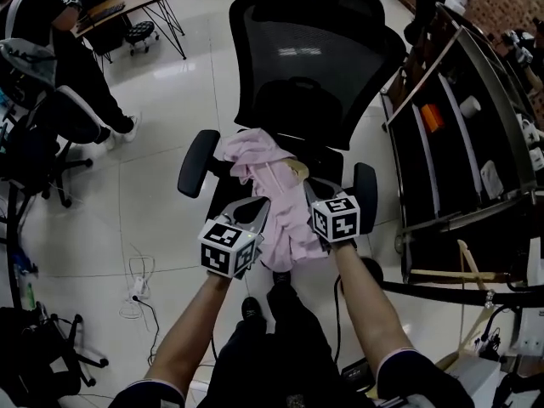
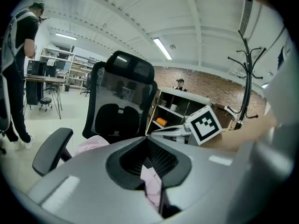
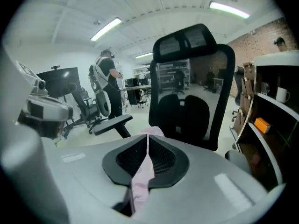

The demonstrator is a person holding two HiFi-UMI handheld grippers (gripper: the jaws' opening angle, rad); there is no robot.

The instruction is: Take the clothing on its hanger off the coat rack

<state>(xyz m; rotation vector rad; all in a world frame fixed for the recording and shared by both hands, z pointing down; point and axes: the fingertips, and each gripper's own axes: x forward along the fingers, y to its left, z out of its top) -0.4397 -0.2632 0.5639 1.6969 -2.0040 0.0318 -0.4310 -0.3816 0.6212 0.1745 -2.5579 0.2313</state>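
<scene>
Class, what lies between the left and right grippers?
In the head view, pink clothing spans from left gripper to right gripper, each shut on it.

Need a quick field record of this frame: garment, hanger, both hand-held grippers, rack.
garment: pink clothing, bunched on the seat of the black office chair
hanger: a tan piece pokes out of the fabric, probably the hanger; shape unclear
left hand-held gripper: jaws closed on a fold of the pink clothing
right hand-held gripper: jaws closed on a fold of the pink clothing
coat rack: black, in the background at right in the left gripper view; the visible hooks are bare
task state: clothing is off the rack
</scene>
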